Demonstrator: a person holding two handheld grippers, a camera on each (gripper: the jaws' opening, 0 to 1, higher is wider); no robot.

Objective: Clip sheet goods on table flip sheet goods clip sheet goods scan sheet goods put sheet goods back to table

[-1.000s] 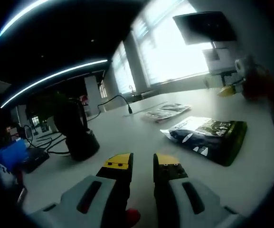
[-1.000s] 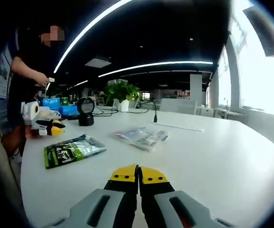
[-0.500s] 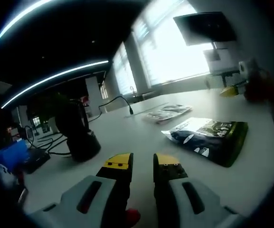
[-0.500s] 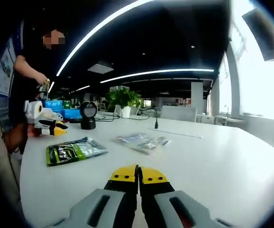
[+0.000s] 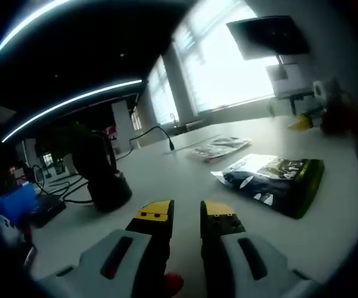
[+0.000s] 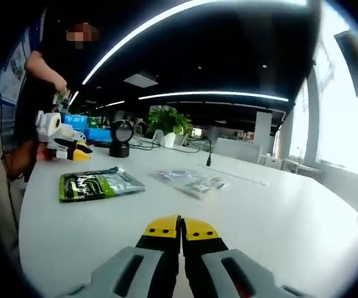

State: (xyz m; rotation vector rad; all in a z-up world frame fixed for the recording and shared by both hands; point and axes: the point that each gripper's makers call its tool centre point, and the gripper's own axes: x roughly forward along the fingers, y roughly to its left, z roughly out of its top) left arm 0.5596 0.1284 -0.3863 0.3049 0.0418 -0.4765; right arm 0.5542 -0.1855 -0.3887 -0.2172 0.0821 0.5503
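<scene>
A: Left gripper view?
B: Left gripper (image 5: 187,214) empty, jaws slightly apart, low over the table (image 5: 166,177). Dark-and-green pouch (image 5: 272,179) flat ahead and to the right, near, not touching. Clear packet (image 5: 219,147) farther off. Scanner (image 5: 99,171) upright to the left.
A: Progress?
B: Nothing clipped yet, by the look of it. Clipping, flipping, scanning, returning all left.
A: Right gripper view?
B: Right gripper (image 6: 180,228) empty, jaws pressed together. Pouch (image 6: 98,184) well off to the left, flat; packet (image 6: 191,181) ahead, well apart. Scanner (image 6: 122,138) far back. Left gripper (image 6: 64,146) beside the pouch's far end, by a person (image 6: 39,93).
</scene>
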